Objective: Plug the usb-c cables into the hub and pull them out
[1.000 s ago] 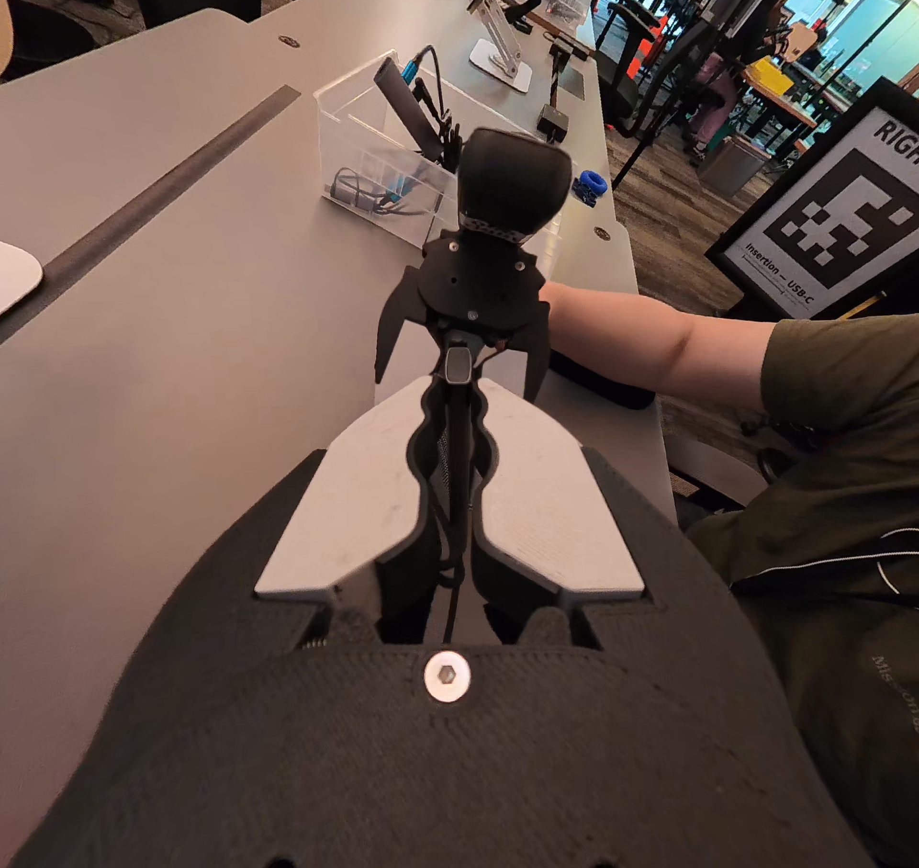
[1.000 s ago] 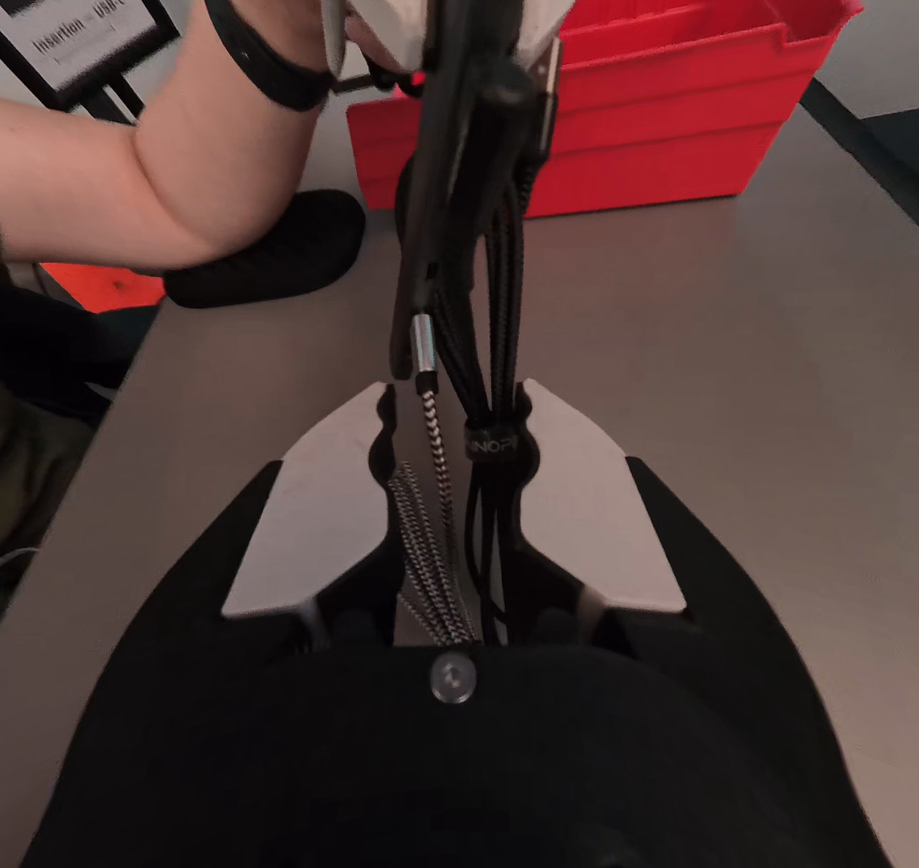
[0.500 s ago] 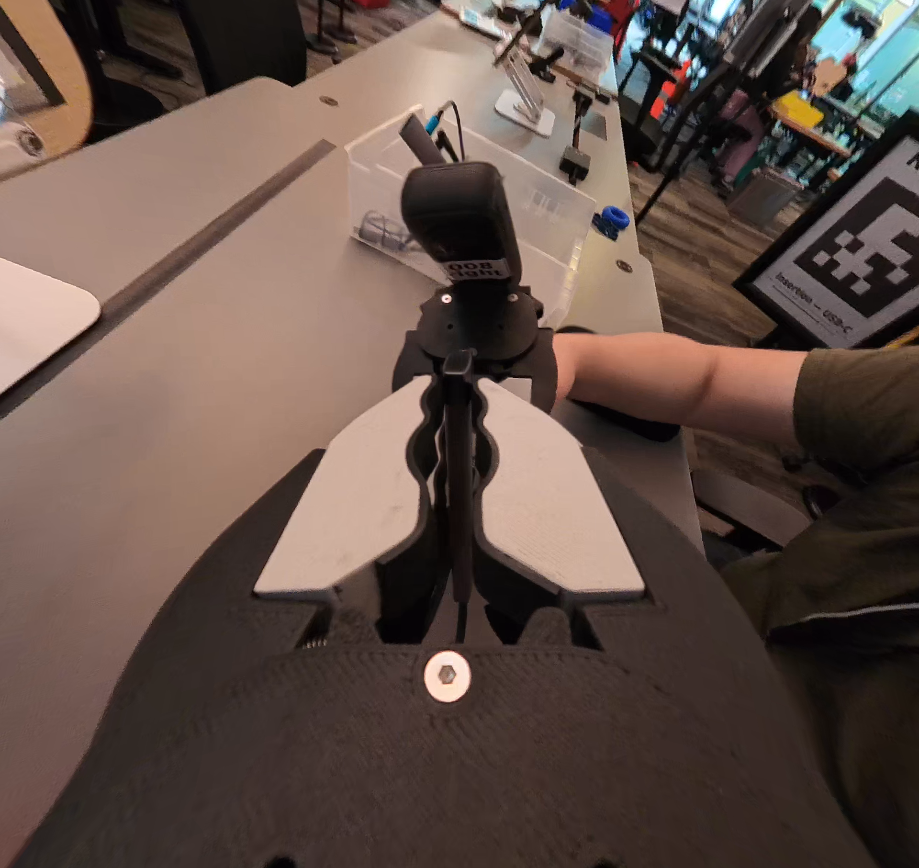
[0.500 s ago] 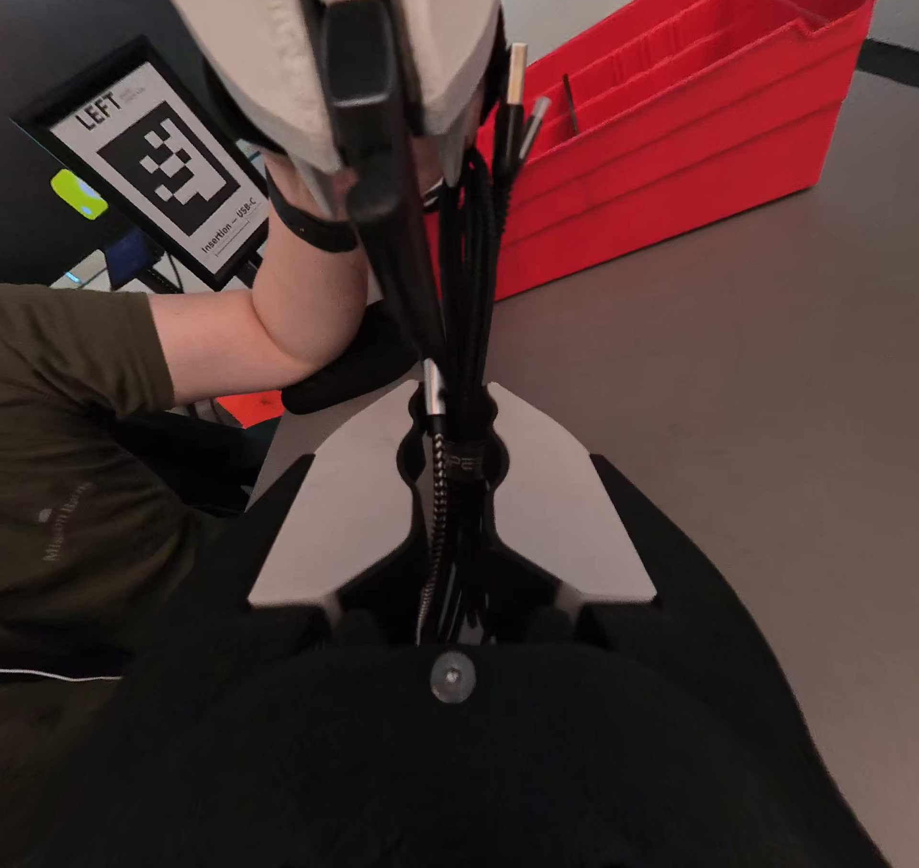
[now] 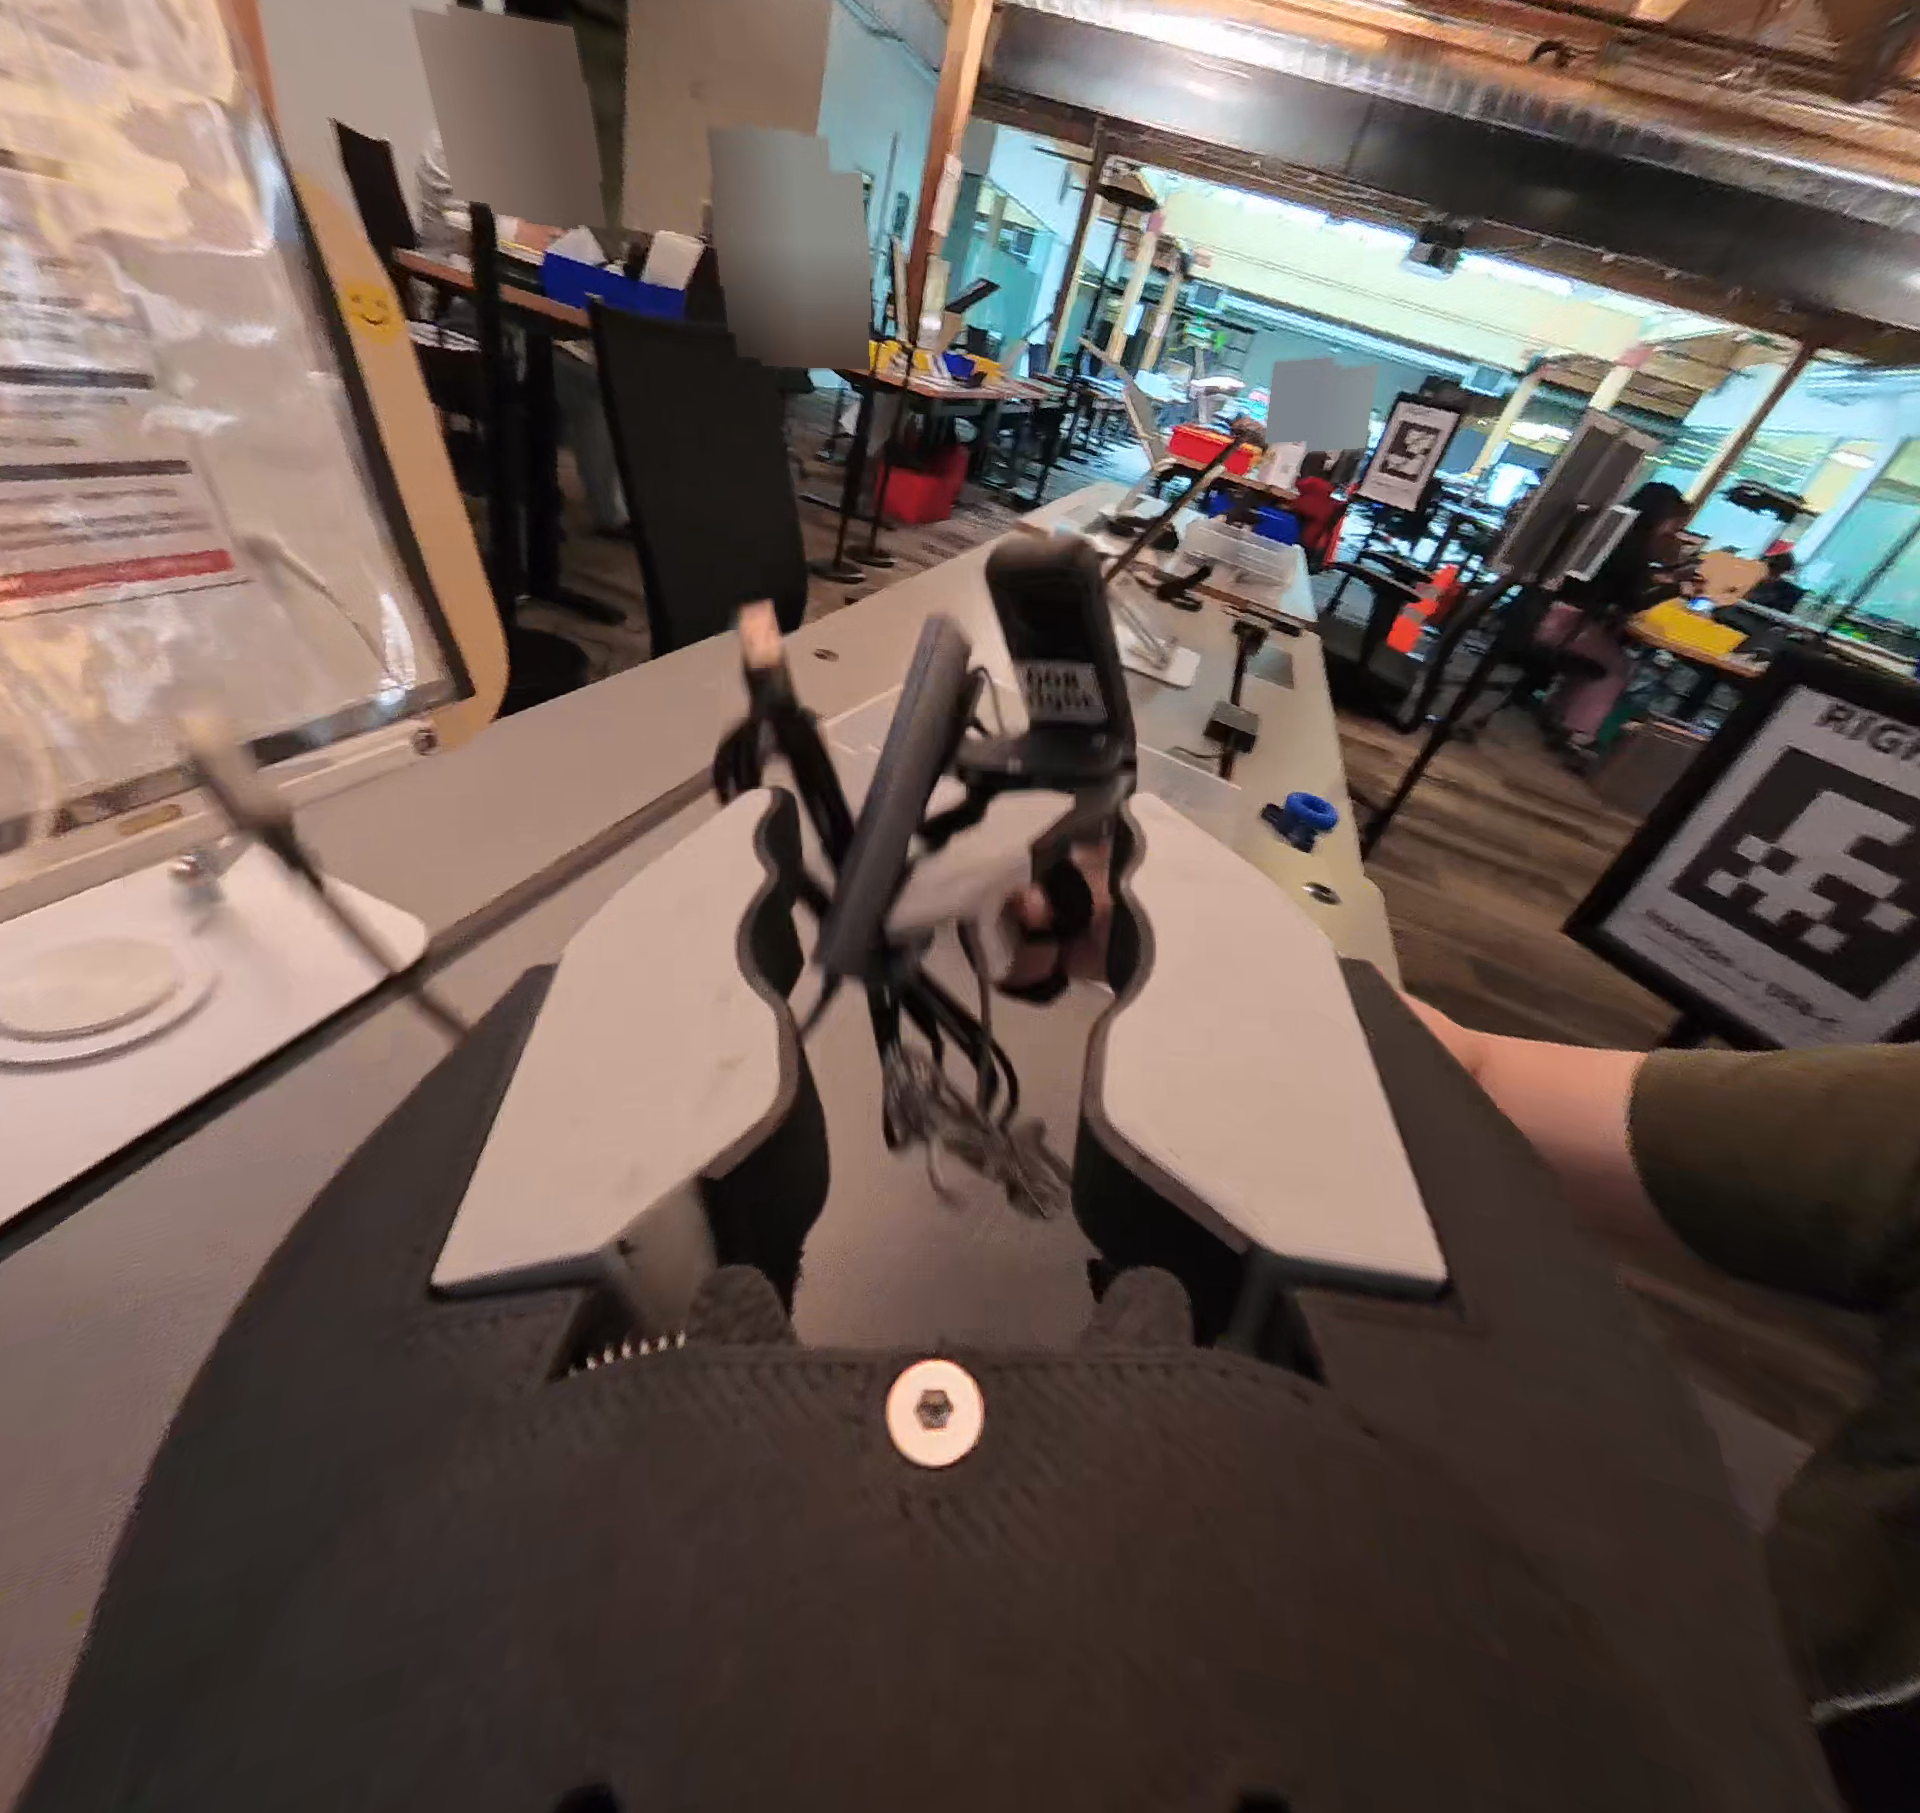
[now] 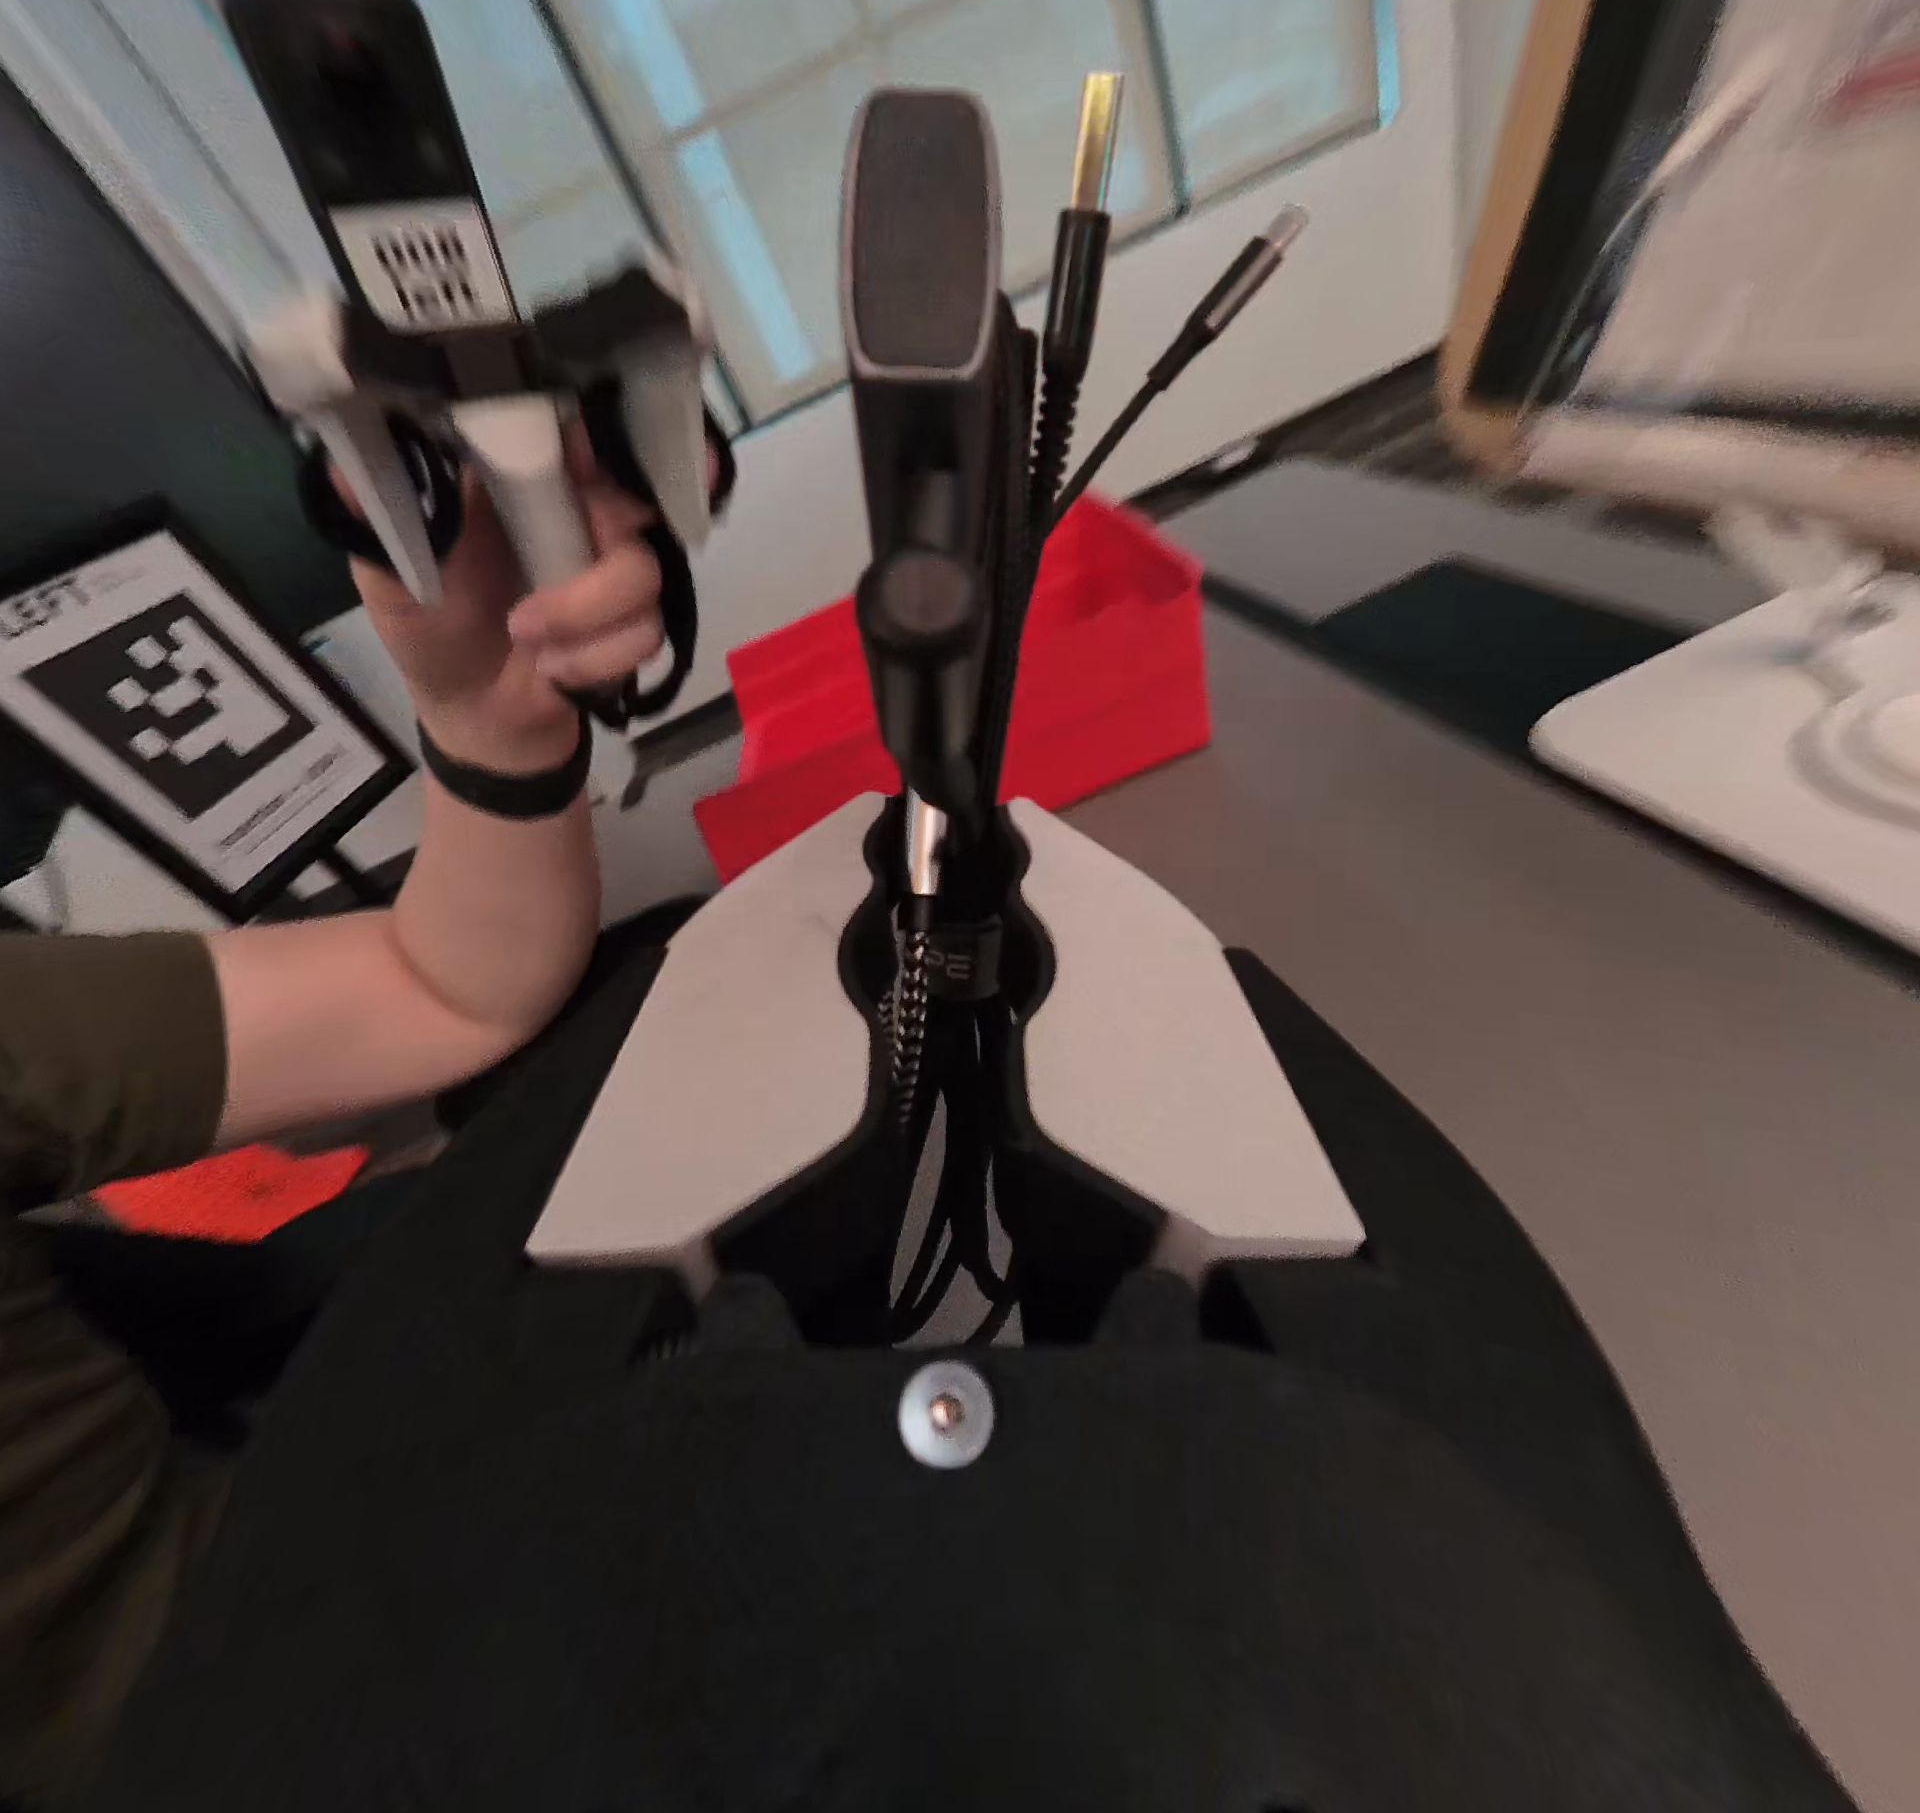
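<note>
In the right wrist view my right gripper (image 6: 945,880) is shut on a strapped bundle of black and braided cables (image 6: 940,974). A dark grey hub (image 6: 920,236) stands up from the bundle, with a gold USB plug (image 6: 1096,142) and a thin silver plug (image 6: 1273,236) beside it. My left gripper (image 5: 951,807) is open, with its fingers wide apart. The hub (image 5: 894,807) and cables (image 5: 935,1036) show between its fingers without touching them, held by the right gripper (image 5: 977,880). The left gripper also shows at upper left in the right wrist view (image 6: 499,475), apart from the hub.
A red bin (image 6: 1132,641) sits on the grey table (image 6: 1455,932) behind the hub. A white pad (image 6: 1766,766) lies at right, also seen in the left wrist view (image 5: 208,932). Framed marker signs (image 5: 1787,880) (image 6: 177,714) stand beside the table. A blue ring (image 5: 1304,813) lies farther off. Spacing between my two grippers at the tips: around 12 cm.
My right gripper closed on the cable bundle. My left gripper, shut on the hub before, has opened and let it go. Both grippers tilted upward.
</note>
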